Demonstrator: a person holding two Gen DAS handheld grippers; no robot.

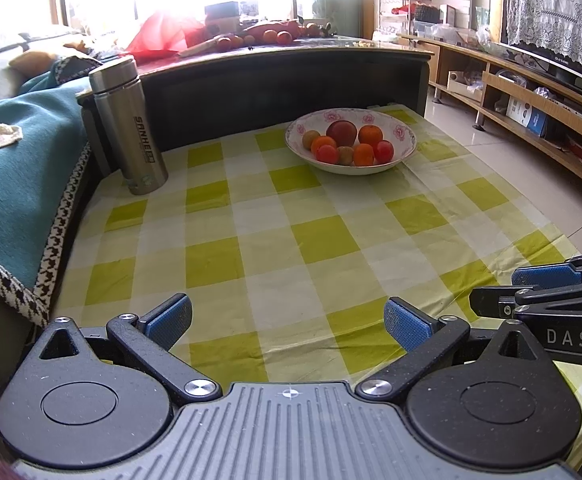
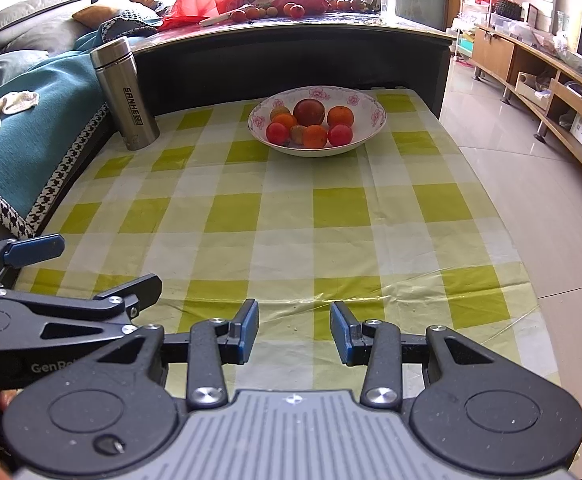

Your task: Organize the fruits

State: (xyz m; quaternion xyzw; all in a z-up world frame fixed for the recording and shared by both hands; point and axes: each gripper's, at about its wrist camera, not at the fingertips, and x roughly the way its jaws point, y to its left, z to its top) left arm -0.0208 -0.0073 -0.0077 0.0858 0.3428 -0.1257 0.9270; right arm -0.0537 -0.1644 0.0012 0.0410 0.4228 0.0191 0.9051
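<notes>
Over the near checked tablecloth (image 1: 275, 216), left gripper (image 1: 287, 324) wide open, empty, right gripper (image 2: 295, 330) partly open, empty, fruit bowl (image 2: 371, 118) well beyond.

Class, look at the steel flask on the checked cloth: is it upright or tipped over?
Upright. The flask stands on its base with its cap on top, in both views.

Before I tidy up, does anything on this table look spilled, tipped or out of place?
Nothing is spilled or tipped. The fruit all sits inside the flowered bowl, and the steel flask stands upright at the table's back left corner. Only the clear cover over the checked tablecloth is creased near the front edge.
</notes>
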